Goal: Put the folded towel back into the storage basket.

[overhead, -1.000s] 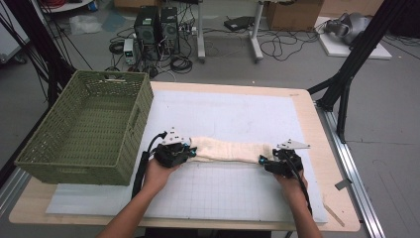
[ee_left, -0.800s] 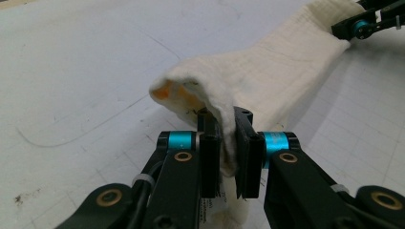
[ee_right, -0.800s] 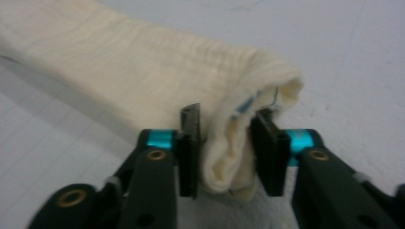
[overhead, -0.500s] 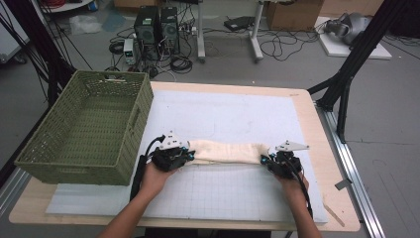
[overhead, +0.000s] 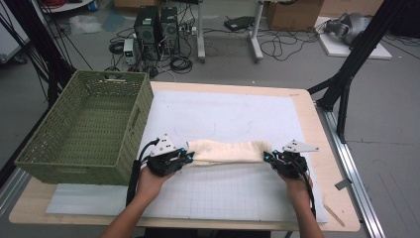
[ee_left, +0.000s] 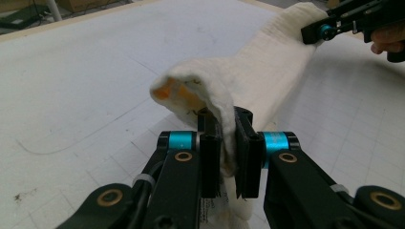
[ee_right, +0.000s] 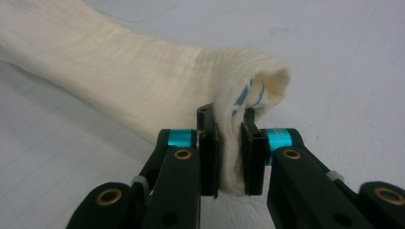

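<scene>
A cream cloth [overhead: 225, 151], folded into a long band, hangs stretched between my two grippers over the white gridded mat [overhead: 233, 111]. My left gripper [overhead: 187, 157] is shut on the band's left end. In the left gripper view the pads pinch the rolled edge of the cloth [ee_left: 267, 76] at my left gripper [ee_left: 228, 119], and the right gripper [ee_left: 317, 32] shows far off at the other end. My right gripper [overhead: 267, 158] is shut on the right end. In the right gripper view the folded cloth [ee_right: 143, 71], with blue stitching, sits squeezed in my right gripper [ee_right: 228, 117].
A green woven basket [overhead: 84, 129] stands empty at the table's left, its wall close to my left hand. The mat covers most of the wooden table [overhead: 341, 208]. Black frame legs [overhead: 346, 84] rise at the right; computers and cables lie on the floor beyond.
The right gripper's jaws have shut on the cloth's right end. The left hand has shifted slightly left and nearer with its end, and the band now hangs drawn between both.
</scene>
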